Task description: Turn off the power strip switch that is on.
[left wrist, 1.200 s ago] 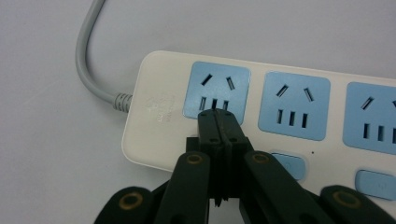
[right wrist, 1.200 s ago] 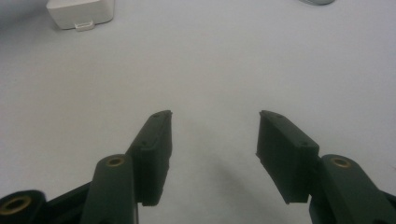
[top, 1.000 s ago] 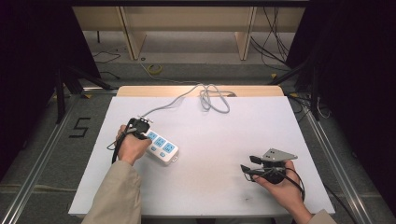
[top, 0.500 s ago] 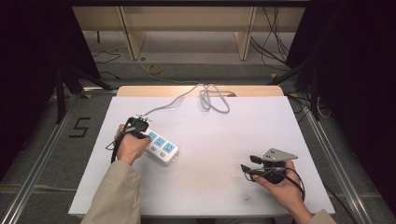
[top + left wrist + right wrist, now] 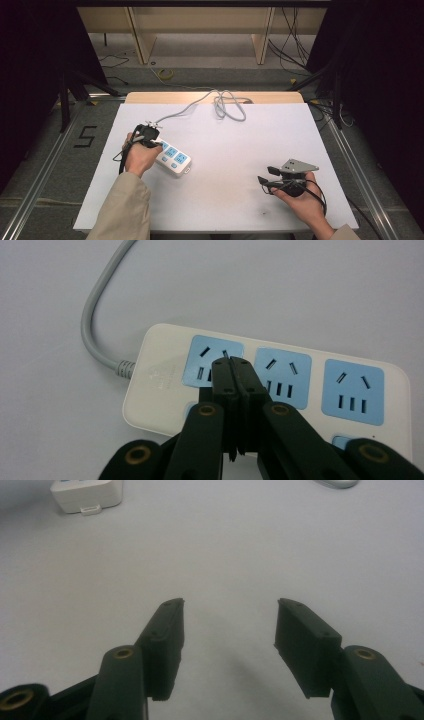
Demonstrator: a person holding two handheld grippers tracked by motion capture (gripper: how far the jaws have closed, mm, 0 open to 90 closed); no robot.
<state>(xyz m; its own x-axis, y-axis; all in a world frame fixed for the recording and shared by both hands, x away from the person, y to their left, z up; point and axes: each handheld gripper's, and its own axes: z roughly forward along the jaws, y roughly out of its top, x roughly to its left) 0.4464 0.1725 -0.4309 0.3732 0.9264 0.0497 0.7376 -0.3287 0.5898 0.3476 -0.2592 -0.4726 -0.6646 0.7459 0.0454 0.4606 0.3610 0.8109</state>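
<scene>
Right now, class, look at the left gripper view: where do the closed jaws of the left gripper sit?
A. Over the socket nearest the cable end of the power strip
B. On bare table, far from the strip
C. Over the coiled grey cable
A: the left gripper has its jaws together over the power strip's first blue socket, beside the grey cable.

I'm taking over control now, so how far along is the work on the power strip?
Done: the left gripper has reached the white power strip with blue sockets, its jaws together over the socket nearest the grey cable, having just been opening slightly with nothing between them. In hand: it seems to press there. Left: the right gripper, jaws open and holding nothing, waits over the white table.
</scene>
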